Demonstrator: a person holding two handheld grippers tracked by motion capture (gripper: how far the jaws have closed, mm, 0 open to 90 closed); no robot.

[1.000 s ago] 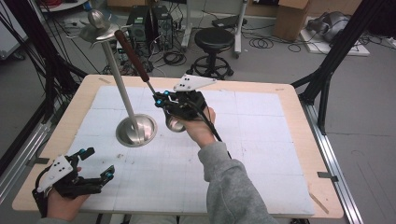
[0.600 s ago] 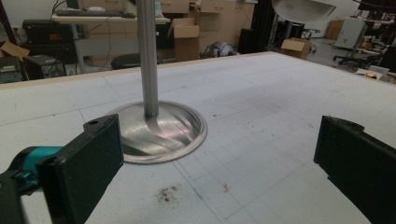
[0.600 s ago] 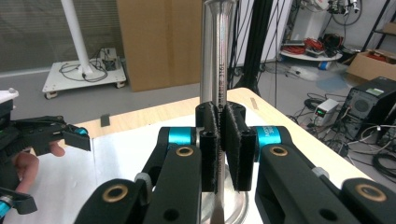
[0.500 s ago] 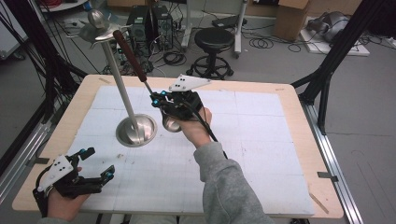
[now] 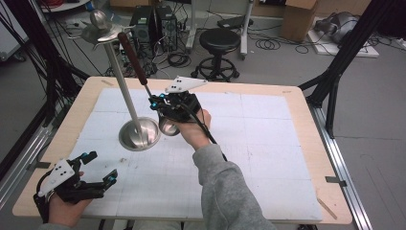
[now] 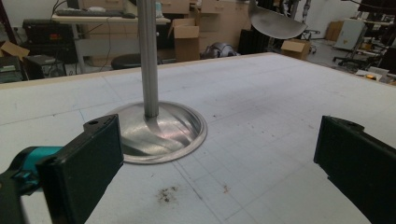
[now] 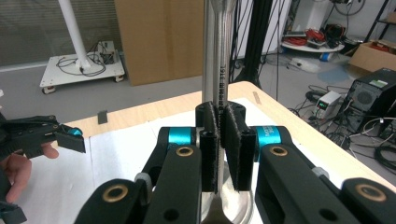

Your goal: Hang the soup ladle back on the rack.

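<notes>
1. A ladle (image 5: 143, 81) with a dark brown handle, thin metal shank and steel bowl tilts up beside the steel stand (image 5: 139, 134).
2. The right gripper (image 5: 165, 104) has its jaws clamped narrow on the ladle's shank.
3. The left gripper (image 5: 98, 175) rests near the counter (image 5: 287, 100) edge, well short of the stand, jaws wide.

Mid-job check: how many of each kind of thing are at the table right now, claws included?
Stand: 1
Ladle: 1
Claws: 2, the left claw open, the right claw shut on the ladle
Total: 4
</notes>
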